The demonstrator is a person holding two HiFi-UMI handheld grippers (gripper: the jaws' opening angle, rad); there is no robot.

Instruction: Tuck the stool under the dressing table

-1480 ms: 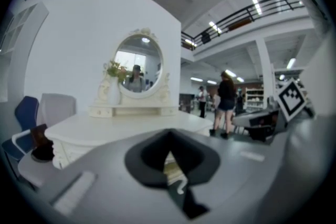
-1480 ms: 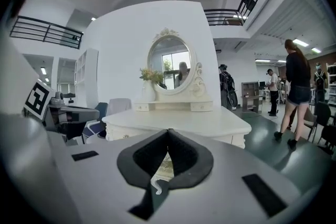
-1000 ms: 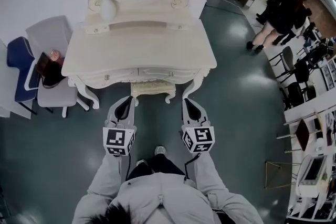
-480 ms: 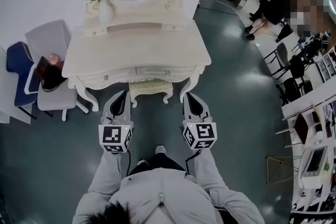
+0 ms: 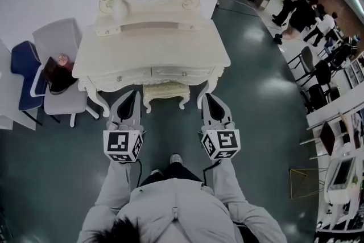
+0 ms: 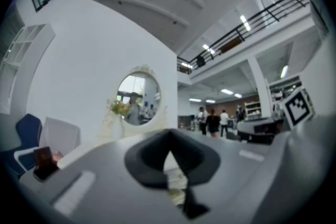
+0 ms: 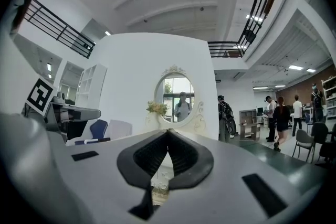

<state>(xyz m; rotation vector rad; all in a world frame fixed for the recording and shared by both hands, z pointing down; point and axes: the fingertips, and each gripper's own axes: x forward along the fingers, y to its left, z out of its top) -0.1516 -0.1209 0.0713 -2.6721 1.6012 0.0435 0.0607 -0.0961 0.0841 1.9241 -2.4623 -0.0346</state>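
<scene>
As left gripper (image 5: pixel 132 93) and right gripper (image 5: pixel 208 95) come up since a second ago | stool (image 5: pixel 166 90) stays tucked under table (image 5: pixel 153 51) | both jaws together, empty | stool between the tips, apart.

Cream dressing table (image 5: pixel 153 51) and stool (image 5: pixel 166 90); dark, perhaps greenish floor (image 5: pixel 256 99); navy chair (image 5: pixel 23 74).

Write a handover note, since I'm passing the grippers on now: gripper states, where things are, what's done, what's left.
Left gripper: fingers together, empty, clear of the stool.
Right gripper: fingers together, empty, also clear of it.
Stool: between the front legs of the dressing table, mostly under it; only its front edge shows.
Done: stool looks tucked in.
Left: probably nothing; perhaps check it sits deep enough.
</scene>
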